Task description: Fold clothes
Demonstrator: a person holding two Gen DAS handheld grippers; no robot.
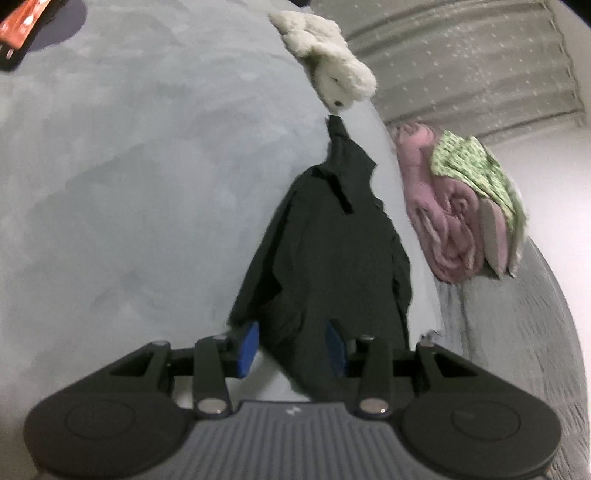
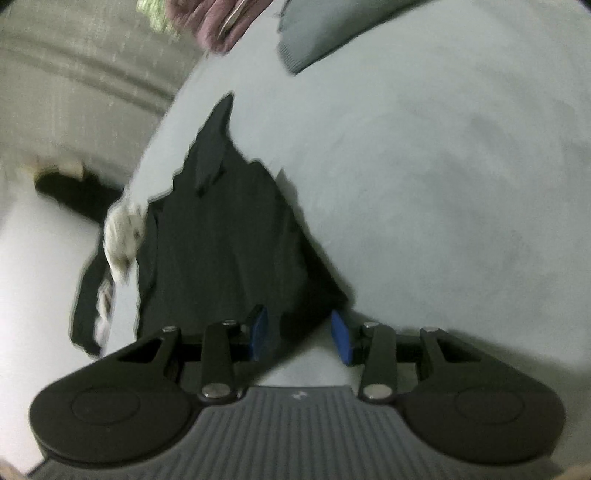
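Note:
A black garment (image 1: 332,240) lies in a long, crumpled strip on a pale blue-grey bed sheet (image 1: 147,184), near the bed's edge. Its near end runs between the blue pads (image 1: 248,345) of my left gripper (image 1: 291,345), whose jaws stand apart around the bunched cloth. In the right wrist view the same black garment (image 2: 221,240) narrows to a corner between the blue pads (image 2: 340,336) of my right gripper (image 2: 299,334), also open, with bare sheet (image 2: 443,184) showing under the gap. Both views are blurred.
A white plush toy (image 1: 332,70) lies at the bed's edge beyond the garment. A rolled pink blanket (image 1: 443,221) with a green patterned cloth (image 1: 476,166) sits beside it. A grey folded item (image 2: 306,40) lies farther off, and a red-orange object (image 1: 22,26) at the far corner.

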